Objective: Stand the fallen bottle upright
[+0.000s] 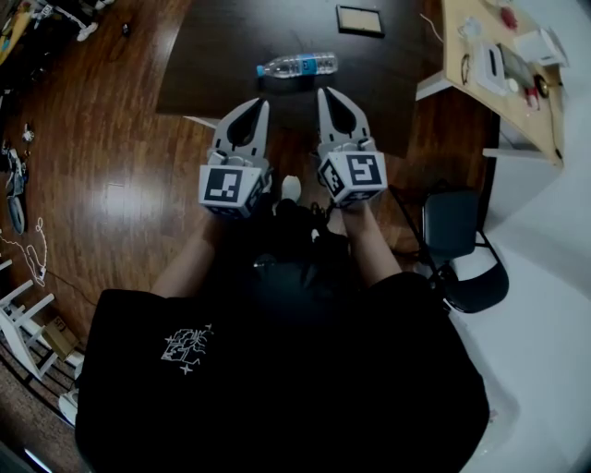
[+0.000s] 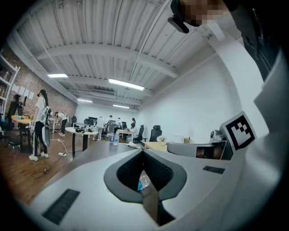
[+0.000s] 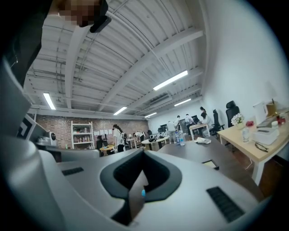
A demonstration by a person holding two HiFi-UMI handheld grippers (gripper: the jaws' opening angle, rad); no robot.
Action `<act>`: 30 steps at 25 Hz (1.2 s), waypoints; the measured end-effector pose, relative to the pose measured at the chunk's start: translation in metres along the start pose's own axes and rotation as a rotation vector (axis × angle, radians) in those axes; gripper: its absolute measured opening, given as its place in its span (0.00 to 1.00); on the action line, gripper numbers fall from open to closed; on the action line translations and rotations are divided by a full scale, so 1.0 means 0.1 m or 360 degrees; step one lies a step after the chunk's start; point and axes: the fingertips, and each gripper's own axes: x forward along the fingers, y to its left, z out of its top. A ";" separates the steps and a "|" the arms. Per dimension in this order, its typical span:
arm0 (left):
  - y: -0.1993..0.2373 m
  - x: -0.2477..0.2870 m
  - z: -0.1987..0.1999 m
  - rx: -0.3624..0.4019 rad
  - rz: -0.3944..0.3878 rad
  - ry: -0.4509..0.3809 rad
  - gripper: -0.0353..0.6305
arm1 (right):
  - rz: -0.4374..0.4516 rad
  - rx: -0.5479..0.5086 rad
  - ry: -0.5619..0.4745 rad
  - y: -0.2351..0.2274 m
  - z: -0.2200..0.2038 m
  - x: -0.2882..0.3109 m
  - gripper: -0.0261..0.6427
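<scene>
A clear plastic bottle (image 1: 297, 65) with a blue label lies on its side on the dark table (image 1: 212, 55), near the front edge. Both grippers are held side by side just short of that edge, pointing at the bottle. My left gripper (image 1: 265, 103) has its jaws meeting at the tips with nothing held, and so does my right gripper (image 1: 323, 91). In the left gripper view, a sliver of the bottle (image 2: 143, 181) shows through the hollow behind the shut left gripper (image 2: 143, 151). In the right gripper view, only the bottle's blue cap (image 3: 143, 193) peeks through behind the shut right gripper (image 3: 143, 151).
A flat dark-framed pad (image 1: 359, 19) lies at the table's far side. A light wooden desk (image 1: 462, 69) with small items stands at the right, and a black chair (image 1: 457, 231) sits beside me. Cables (image 1: 32, 249) lie on the wooden floor at left.
</scene>
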 end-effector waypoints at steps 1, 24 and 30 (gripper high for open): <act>0.01 0.02 -0.01 0.0001 0.0000 0.0000 0.05 | 0.0021 -0.0010 0.0024 0.00 -0.03 0.04 0.07; 0.52 0.51 -0.59 0.0049 0.0035 0.0102 0.15 | 0.0849 -0.1303 0.1053 -0.04 -1.86 1.51 0.47; 0.57 0.49 -0.78 0.0030 0.0062 0.0125 0.15 | 0.1034 -0.1668 0.1374 -0.27 -2.34 1.65 0.47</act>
